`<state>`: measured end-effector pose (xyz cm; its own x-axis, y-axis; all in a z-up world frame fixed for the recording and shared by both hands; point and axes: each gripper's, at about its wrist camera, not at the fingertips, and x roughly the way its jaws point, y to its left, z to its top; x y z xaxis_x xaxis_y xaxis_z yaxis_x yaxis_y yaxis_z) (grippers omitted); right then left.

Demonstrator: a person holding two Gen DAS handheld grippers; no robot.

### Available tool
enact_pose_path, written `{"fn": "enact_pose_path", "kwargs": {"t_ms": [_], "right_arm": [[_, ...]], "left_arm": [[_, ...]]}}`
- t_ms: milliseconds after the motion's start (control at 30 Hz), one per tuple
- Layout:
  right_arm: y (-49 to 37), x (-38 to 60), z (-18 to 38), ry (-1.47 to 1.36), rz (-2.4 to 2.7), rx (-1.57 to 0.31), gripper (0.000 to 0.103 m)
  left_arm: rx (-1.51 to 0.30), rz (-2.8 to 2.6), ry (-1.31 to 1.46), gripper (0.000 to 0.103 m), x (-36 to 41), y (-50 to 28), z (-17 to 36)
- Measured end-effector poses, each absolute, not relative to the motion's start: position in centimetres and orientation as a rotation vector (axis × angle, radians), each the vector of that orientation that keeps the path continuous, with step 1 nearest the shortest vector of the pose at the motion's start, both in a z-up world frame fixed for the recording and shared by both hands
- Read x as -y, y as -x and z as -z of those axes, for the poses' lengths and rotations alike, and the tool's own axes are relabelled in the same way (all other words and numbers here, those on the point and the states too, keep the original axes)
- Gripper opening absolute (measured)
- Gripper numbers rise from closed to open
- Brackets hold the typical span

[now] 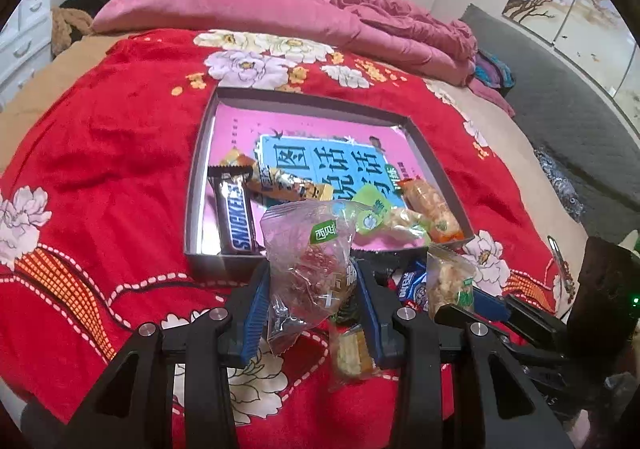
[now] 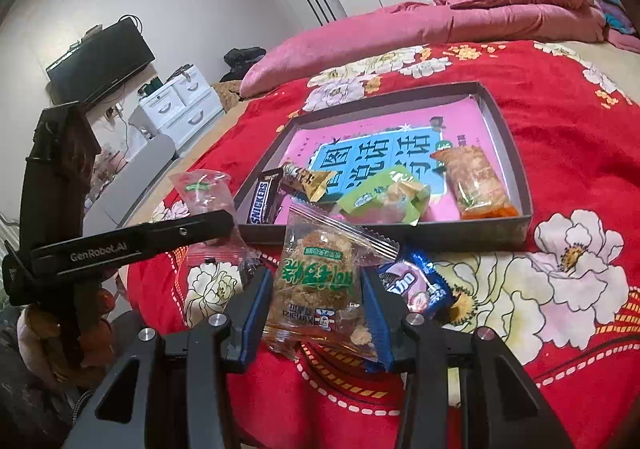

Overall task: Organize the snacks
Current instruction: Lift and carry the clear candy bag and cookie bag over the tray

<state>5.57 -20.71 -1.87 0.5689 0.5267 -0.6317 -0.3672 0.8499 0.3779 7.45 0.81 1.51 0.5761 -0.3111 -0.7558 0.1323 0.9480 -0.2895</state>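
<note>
A shallow grey box lies on the red floral blanket and holds a Snickers bar, a yellow packet, a green packet and an orange cracker pack. My left gripper is shut on a clear packet with a green label, held just before the box's near wall. My right gripper is shut on a clear packet of brown cake. A blue Oreo pack lies on the blanket under the right gripper.
A small yellow cracker pack lies on the blanket beneath my left gripper. A pink duvet and pillows lie at the back of the bed. A white drawer unit and a TV stand left of the bed.
</note>
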Motion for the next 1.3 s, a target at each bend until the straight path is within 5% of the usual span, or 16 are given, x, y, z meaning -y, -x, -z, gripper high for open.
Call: {"fn": "enact_pose_path", "kwargs": {"t_ms": [1300], "right_arm": [[-7.5, 24.9, 0.4, -0.293, -0.427, -0.717, 0.045]], "left_arm": [[-0.887, 0.243, 0.232, 0.043, -0.4, -9.6, -2.8]]}}
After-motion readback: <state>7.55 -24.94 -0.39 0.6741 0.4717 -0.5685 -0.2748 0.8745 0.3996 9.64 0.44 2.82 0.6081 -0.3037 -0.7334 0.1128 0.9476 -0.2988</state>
